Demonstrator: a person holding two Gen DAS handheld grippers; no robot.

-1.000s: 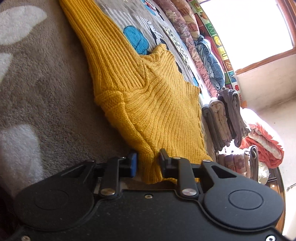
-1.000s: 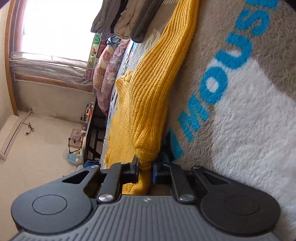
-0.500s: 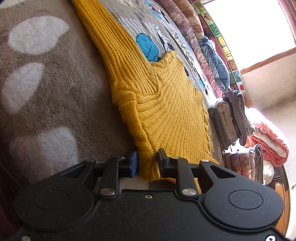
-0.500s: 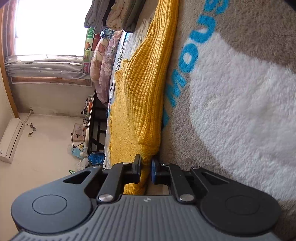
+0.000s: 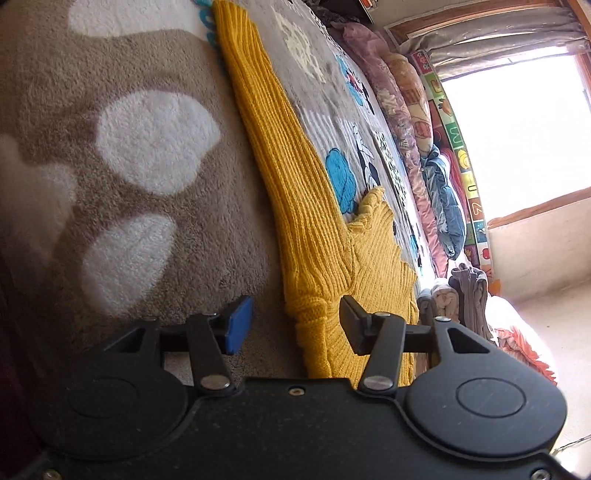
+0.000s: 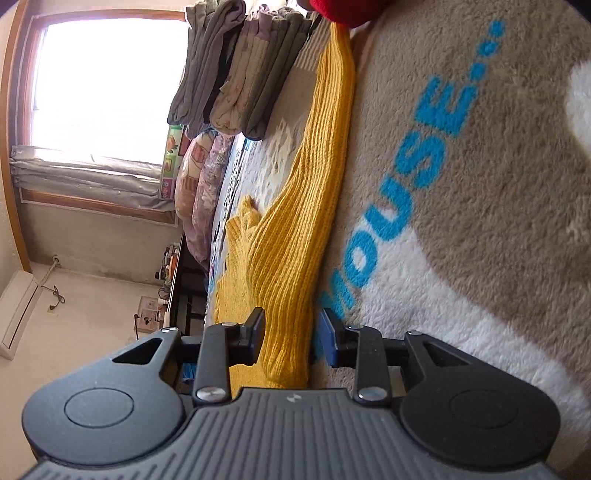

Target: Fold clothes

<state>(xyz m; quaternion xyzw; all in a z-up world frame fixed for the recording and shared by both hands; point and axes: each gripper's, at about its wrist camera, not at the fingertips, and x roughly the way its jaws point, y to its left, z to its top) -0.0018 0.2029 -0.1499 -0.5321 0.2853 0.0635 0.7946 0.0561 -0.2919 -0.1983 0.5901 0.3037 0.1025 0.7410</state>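
A mustard-yellow knit sweater (image 5: 295, 192) lies stretched along the plush grey-and-white blanket (image 5: 155, 140), folded lengthwise. My left gripper (image 5: 295, 321) sits at the sweater's near corner and its jaws are opening. The corner lies between them against the black right finger, and the blue pad (image 5: 238, 323) stands well off it. In the right wrist view the same sweater (image 6: 317, 177) runs away from my right gripper (image 6: 291, 332). Those jaws are opening too; the folded edge lies loose between them with a thin gap at the blue pad (image 6: 327, 338).
Stacks of folded grey and beige clothes (image 6: 229, 81) stand on the bed past the sweater, also seen as folded clothes (image 5: 461, 295). Rolled quilts (image 5: 410, 110) line the window side. An orange-and-white garment (image 5: 517, 343) lies at the far right. Something red (image 6: 343, 11) sits at the sweater's far end.
Both grippers held the sweater's edge pinched; now both sets of jaws have spread apart and the knit has dropped flat onto the blanket. Both views have shifted along the bed.
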